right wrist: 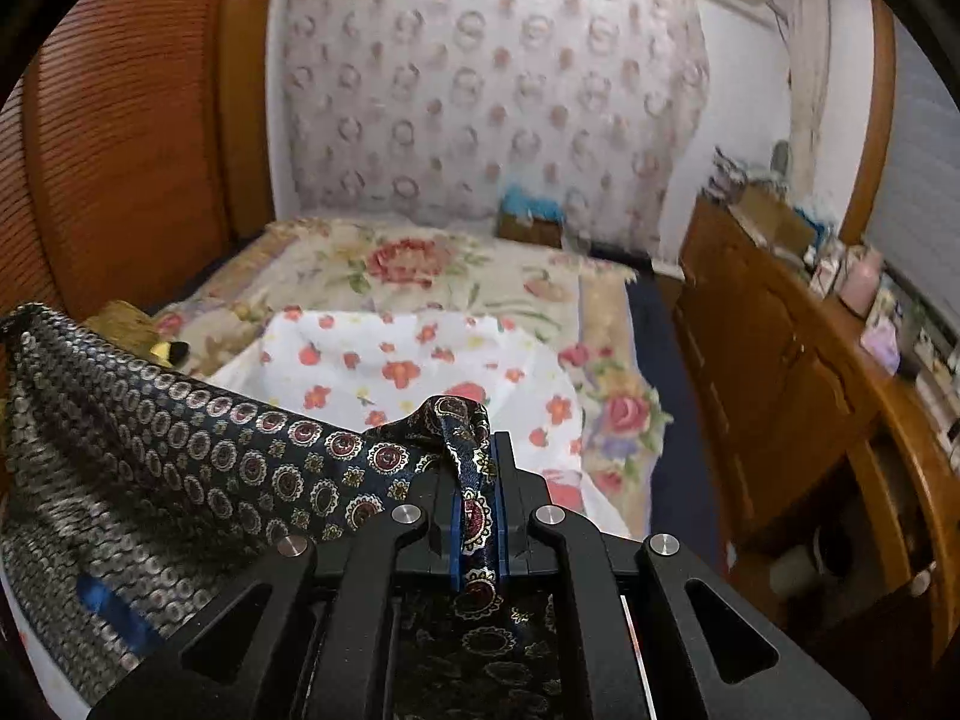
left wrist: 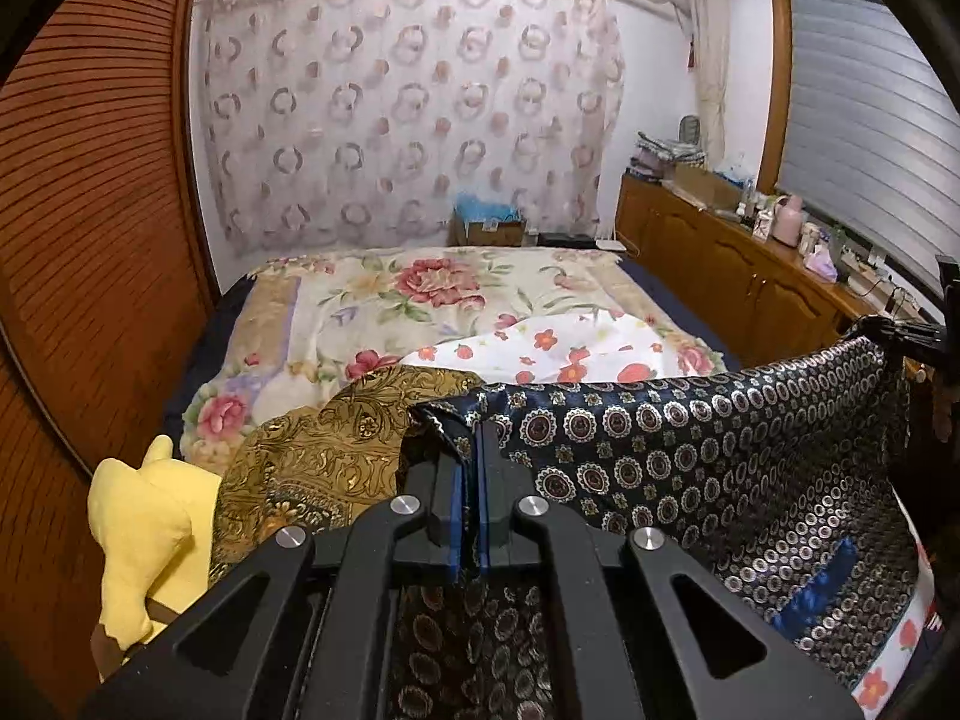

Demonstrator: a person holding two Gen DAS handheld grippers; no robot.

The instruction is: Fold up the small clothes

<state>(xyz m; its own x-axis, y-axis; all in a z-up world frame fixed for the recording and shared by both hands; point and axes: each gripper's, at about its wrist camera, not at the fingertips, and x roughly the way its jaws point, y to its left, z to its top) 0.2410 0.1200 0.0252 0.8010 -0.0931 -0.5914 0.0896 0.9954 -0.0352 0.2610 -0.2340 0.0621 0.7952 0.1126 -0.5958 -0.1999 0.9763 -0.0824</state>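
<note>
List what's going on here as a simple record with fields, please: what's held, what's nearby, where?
place: bedroom, over a bed with a floral blanket
left gripper: shut on one corner of the navy patterned cloth
right gripper: shut on another corner of that cloth
cloth state: hanging stretched between both grippers
other fabrics: gold patterned cloth, white flowered cloth
also nearby: yellow plush toy, wooden cabinet

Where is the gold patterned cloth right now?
In the left wrist view, the gold patterned cloth lies on the bed, lower left, between the yellow plush toy and the dark blue patterned garment.
</note>
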